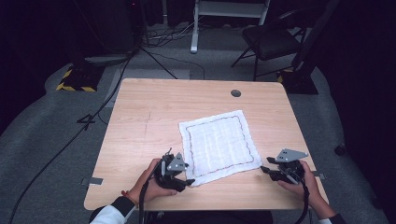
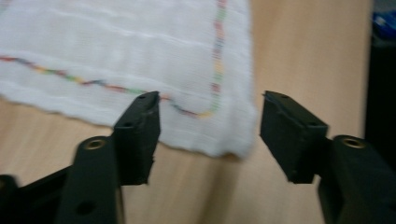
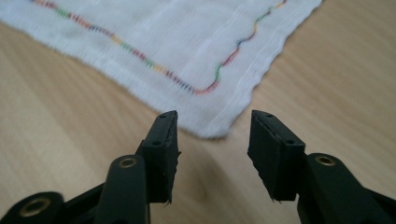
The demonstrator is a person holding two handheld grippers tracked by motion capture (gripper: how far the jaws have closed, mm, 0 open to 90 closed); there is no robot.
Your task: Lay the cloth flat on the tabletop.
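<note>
A white square cloth (image 1: 218, 142) with a wavy multicoloured stitched border lies flat on the wooden table (image 1: 149, 121), right of centre. My left gripper (image 1: 187, 181) sits at the cloth's near left corner, held in a hand. In the left gripper view that corner of the cloth (image 2: 116, 56) lies just ahead of the left gripper (image 2: 211, 107), whose jaws stand apart and touch nothing. My right gripper (image 1: 265, 169) is at the near right corner. In the right gripper view the tip of the cloth (image 3: 177, 42) lies just beyond the open right gripper (image 3: 214, 122).
A grey round grommet (image 1: 236, 93) sits near the table's far edge. On the floor beyond the table stand a dark folding chair (image 1: 271, 39), a yellow-and-black striped base (image 1: 74, 80) and several cables. Bare wood lies left of the cloth.
</note>
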